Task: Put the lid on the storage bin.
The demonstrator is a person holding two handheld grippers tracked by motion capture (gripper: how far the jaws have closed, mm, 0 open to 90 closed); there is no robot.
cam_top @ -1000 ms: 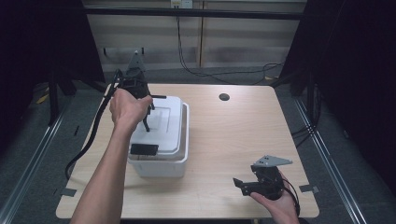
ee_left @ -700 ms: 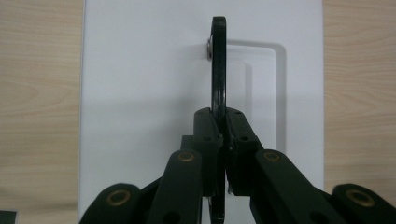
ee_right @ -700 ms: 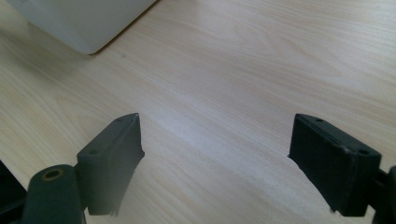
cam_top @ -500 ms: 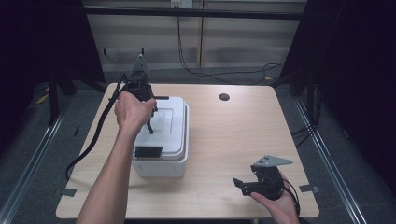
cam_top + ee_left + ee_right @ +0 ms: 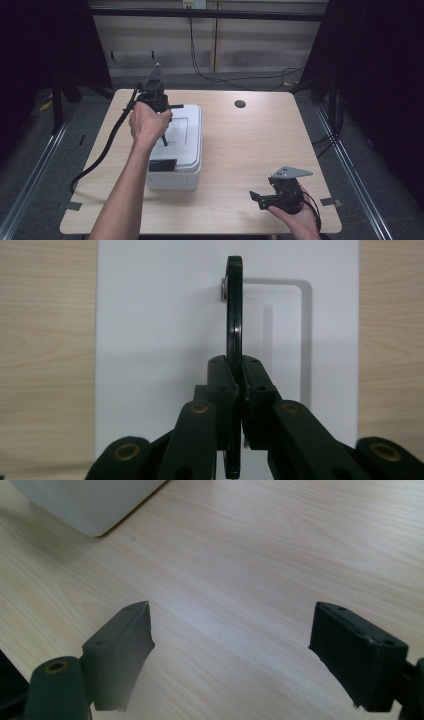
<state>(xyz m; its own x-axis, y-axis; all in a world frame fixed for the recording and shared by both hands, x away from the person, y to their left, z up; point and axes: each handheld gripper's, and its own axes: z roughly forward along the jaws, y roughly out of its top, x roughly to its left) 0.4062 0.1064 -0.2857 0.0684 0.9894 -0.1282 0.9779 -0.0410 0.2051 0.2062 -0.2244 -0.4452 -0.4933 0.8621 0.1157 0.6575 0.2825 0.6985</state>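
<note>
A white lidded box (image 5: 186,145) stands on the left half of the wooden table (image 5: 260,145). From its lid (image 5: 160,315) a thin black handle (image 5: 234,315) stands upright, seen edge-on. My left gripper (image 5: 239,377) points down at the lid and is shut on that handle; in the high view the left gripper (image 5: 163,139) sits under the person's hand over the box. My right gripper (image 5: 256,196) rests low near the table's front right, open with nothing between its jaws; the right gripper (image 5: 230,645) faces bare wood, with a corner of the white box (image 5: 85,502) at upper left.
A black latch (image 5: 162,165) sits on the box's near end. A dark round hole (image 5: 240,104) marks the table's far middle. The left gripper's thick black cable (image 5: 107,147) trails off the table's left edge. Metal rails run along the floor on both sides.
The left hand and its gripper have drifted slightly nearer and lower over the box, still on the handle. The right gripper has stayed put.
</note>
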